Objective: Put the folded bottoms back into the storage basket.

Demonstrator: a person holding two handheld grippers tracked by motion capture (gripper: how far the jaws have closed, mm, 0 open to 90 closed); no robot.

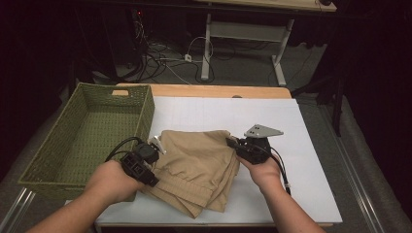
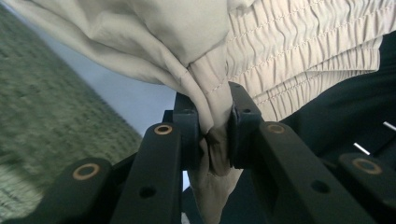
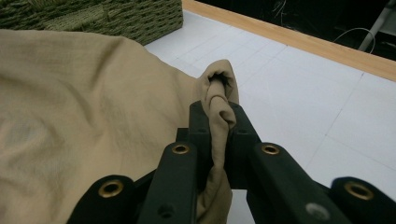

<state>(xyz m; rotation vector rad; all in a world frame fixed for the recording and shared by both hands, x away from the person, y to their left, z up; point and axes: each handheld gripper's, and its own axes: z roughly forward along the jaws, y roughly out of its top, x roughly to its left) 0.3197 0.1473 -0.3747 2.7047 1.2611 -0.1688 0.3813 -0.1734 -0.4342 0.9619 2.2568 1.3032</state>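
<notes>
Beside the pinched garment (image 1: 197, 165) sits a green basket (image 1: 87, 131).

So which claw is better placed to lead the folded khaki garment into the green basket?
Probably the left claw: it pinches the garment at the edge right beside the basket. The right claw grips the far edge, away from the basket, so it would follow.

Folded tan shorts (image 1: 197, 167), elastic waistband, on white tabletop beside basket, edges lifted
</notes>
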